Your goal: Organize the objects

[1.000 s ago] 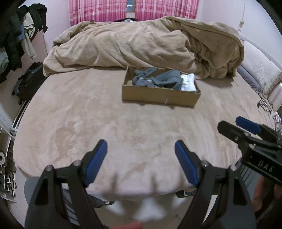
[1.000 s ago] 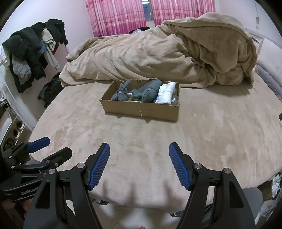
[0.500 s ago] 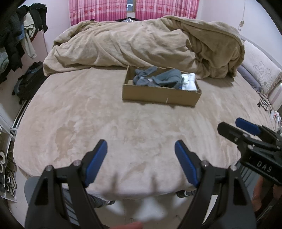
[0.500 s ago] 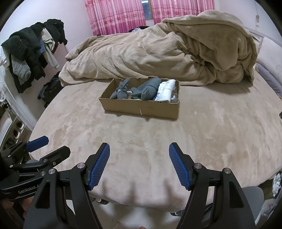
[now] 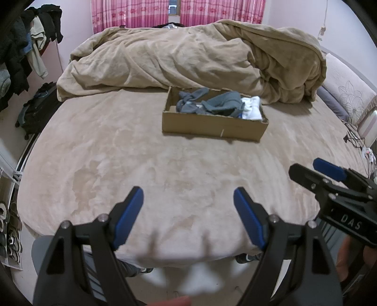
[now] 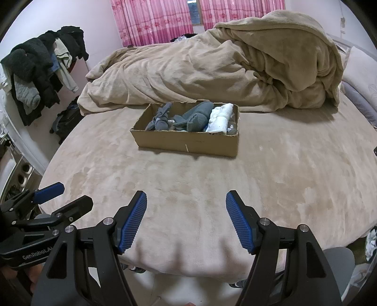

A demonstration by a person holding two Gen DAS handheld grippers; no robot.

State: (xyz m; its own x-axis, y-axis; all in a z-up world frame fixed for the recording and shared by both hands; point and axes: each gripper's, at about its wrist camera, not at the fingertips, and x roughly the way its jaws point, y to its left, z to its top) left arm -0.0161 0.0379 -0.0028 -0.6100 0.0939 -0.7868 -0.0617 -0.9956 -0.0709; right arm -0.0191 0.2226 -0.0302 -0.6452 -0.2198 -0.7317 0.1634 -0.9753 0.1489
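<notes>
A shallow cardboard box [image 5: 213, 127] [image 6: 188, 142] sits mid-bed on the beige cover. It holds grey socks [image 5: 219, 104] [image 6: 188, 116] and a white rolled pair [image 5: 252, 110] [image 6: 220, 117] at its right end. My left gripper [image 5: 188, 197] is open and empty above the bed's near edge, well short of the box. My right gripper [image 6: 186, 200] is open and empty, also near the front edge. Each gripper shows at the side of the other's view.
A crumpled beige duvet [image 5: 188, 58] [image 6: 223, 70] lies heaped behind the box. Pillows [image 5: 346, 87] lie at the right. Clothes hang on a rack [image 6: 40, 70] at the left, with a dark bag [image 5: 37, 110] on the floor. Pink curtains [image 6: 153, 21] hang behind.
Both views have risen slightly, so the box sits a little lower in frame. The grippers stay open and empty; the box and socks have not moved.
</notes>
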